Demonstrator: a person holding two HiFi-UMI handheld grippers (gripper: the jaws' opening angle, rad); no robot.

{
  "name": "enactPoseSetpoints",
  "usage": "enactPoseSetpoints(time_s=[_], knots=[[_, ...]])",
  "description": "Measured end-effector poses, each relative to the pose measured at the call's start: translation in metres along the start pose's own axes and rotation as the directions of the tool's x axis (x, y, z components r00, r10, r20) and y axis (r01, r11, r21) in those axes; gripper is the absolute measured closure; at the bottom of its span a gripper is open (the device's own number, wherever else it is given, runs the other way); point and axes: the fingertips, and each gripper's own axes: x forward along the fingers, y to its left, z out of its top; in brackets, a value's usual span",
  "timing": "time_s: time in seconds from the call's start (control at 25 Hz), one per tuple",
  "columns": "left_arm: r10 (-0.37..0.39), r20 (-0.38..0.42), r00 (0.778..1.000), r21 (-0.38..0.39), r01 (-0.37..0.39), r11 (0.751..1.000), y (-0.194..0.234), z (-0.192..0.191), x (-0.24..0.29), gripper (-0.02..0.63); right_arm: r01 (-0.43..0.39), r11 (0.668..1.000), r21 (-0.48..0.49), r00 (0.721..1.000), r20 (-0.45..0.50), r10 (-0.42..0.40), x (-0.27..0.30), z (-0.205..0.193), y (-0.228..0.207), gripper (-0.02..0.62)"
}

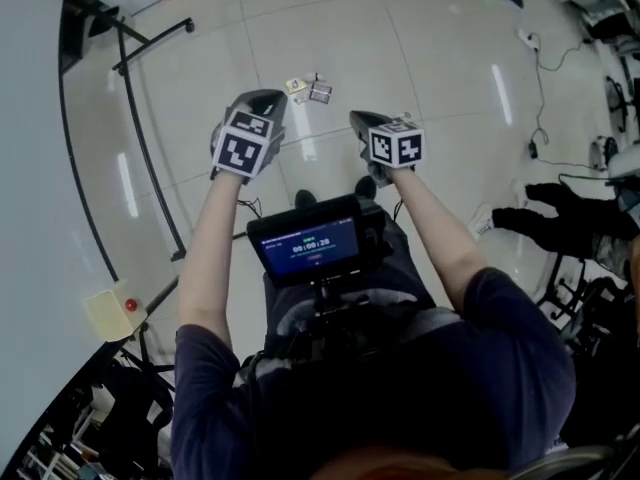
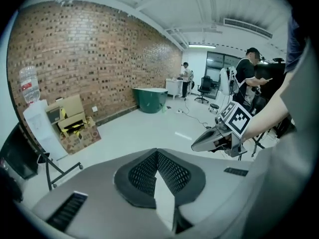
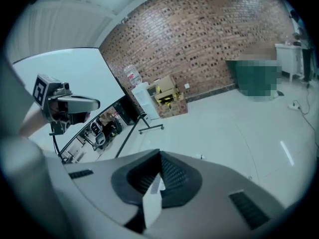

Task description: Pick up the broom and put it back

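Broom nowhere in sight: only bare floor [image 1: 420,58] and a few small scraps [image 1: 308,90] lie ahead. Left gripper [image 1: 266,98] and right gripper [image 1: 356,119] are both held out in front, jaws together on nothing. I'd expect a broom to be light but long and swingy (smooth stick, likely slippery), so best clamped on the stick, one gripper well above the other.

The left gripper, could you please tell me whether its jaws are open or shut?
Shut. In its own view, the left gripper has its jaws meeting at the tips, with nothing held between them.
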Motion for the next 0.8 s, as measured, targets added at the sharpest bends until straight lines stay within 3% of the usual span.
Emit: enactPoseSetpoints(time_s=[0.16,0.36,0.56,0.72,0.8], knots=[[0.035,0.089,0.995,0.043,-0.039,0.998,0.001,0.034,-0.042,0.606,-0.032,0.989,-0.148,0.997,0.065,0.042,-0.027,0.05,0.03,0.591],[0.085,0.216,0.973,0.125,-0.113,0.986,-0.007,0.07,-0.11,0.606,-0.017,0.908,-0.418,0.992,0.11,0.069,-0.065,0.104,0.076,0.59],[0.11,0.312,0.944,0.103,-0.149,0.983,-0.026,0.091,-0.151,0.606,-0.049,0.868,-0.495,0.965,0.202,0.169,-0.113,0.153,0.123,0.591],[0.077,0.37,0.926,0.02,-0.091,0.996,-0.093,0.104,-0.156,0.606,-0.116,0.852,-0.511,0.927,0.253,0.278,-0.17,0.143,0.126,0.59],[0.086,0.378,0.922,0.019,-0.101,0.995,-0.104,0.111,-0.162,0.606,-0.133,0.849,-0.512,0.915,0.265,0.304,-0.182,0.14,0.131,0.59]])
